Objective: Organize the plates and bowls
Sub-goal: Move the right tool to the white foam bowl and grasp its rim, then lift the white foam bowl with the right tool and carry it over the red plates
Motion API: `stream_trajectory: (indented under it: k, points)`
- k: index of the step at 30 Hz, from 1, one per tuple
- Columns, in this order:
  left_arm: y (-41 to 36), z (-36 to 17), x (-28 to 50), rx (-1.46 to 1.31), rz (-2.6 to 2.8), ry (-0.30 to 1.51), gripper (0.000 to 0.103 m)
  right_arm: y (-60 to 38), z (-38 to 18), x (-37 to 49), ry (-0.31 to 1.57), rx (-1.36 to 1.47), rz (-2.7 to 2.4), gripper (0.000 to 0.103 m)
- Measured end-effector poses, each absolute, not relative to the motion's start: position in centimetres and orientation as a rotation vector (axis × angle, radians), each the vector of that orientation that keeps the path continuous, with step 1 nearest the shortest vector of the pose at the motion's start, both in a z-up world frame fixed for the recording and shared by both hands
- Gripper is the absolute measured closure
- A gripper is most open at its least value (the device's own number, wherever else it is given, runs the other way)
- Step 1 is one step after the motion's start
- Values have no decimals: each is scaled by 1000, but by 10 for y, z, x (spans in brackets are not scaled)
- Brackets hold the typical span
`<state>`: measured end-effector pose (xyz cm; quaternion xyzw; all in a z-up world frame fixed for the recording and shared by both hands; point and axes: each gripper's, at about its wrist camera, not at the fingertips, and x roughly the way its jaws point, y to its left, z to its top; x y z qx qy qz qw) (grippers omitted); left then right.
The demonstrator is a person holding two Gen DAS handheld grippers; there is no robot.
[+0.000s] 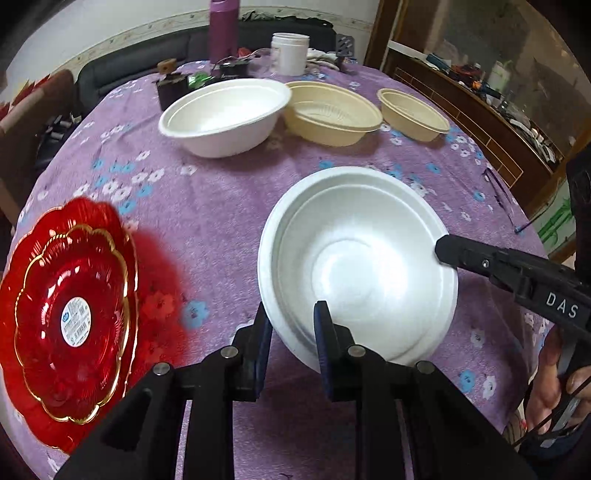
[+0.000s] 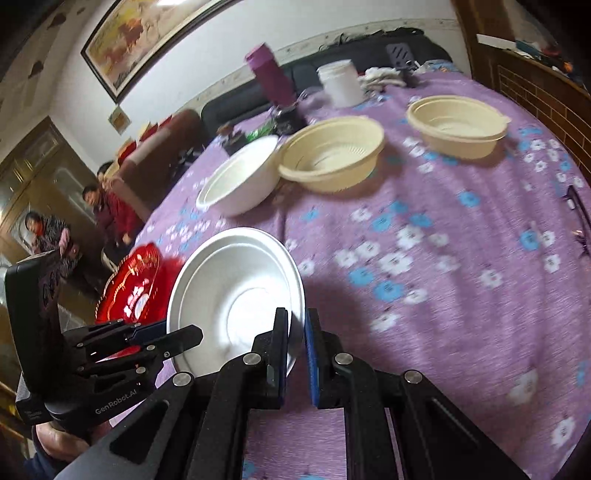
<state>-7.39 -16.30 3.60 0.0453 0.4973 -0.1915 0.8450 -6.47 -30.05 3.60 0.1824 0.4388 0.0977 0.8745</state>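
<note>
- At the near edge of the table (image 1: 229,221), the left gripper (image 1: 291,325) has its two blue-padded fingers closed partway across the near rim of the white foam bowl (image 1: 354,258), one finger outside the wall and one inside.
- The right gripper (image 2: 296,332) pinches the same bowl's rim from its right side, jaws nearly together with only the thin wall between them.
- The bowl is round, matte and smooth, with a stepped inner ring and a flat base.
- Just beside it, toward the table's left edge, lies a red scalloped plate (image 1: 70,314), glossy and ribbed, gold-trimmed, with a round label at its centre.
- Toward the far edge stand a second white bowl (image 1: 225,114) touching a beige ribbed bowl (image 1: 332,110), and a smaller beige bowl (image 1: 413,114) apart to the right.
- A fuzzy purple cloth (image 2: 443,240) with blue and white flowers covers the table.
- At the far edge stand a purple bottle (image 1: 223,29) and a white jar (image 1: 290,53).
- A framed painting (image 2: 147,40) hangs on the white wall.
</note>
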Motion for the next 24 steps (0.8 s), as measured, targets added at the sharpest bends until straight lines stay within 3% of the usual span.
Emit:
stream_trajectory:
  k: [3, 5, 8, 12, 14, 16, 24]
  points:
    - [-163, 35, -74, 117, -397, 1026, 76, -296, 31, -62, 923, 377, 187, 92]
    - [-163, 36, -74, 120, -397, 1004, 62, -297, 29, -60, 924, 382, 175, 91]
    - [-161, 40, -73, 136, -381, 969, 56, -297, 27, -59, 926, 376, 160, 91]
    - [-161, 43, -68, 145, -371, 930, 56, -295, 28, -57, 927, 350, 147, 91]
    - [-163, 43, -66, 154, -370, 918, 70, -294, 29, -56, 923, 338, 140, 91]
    - [-166, 41, -67, 161, -383, 923, 76, -293, 29, -56, 919, 329, 136, 91]
    - [-174, 39, -70, 195, -381, 904, 76, -293, 30, -59, 899, 324, 130, 92]
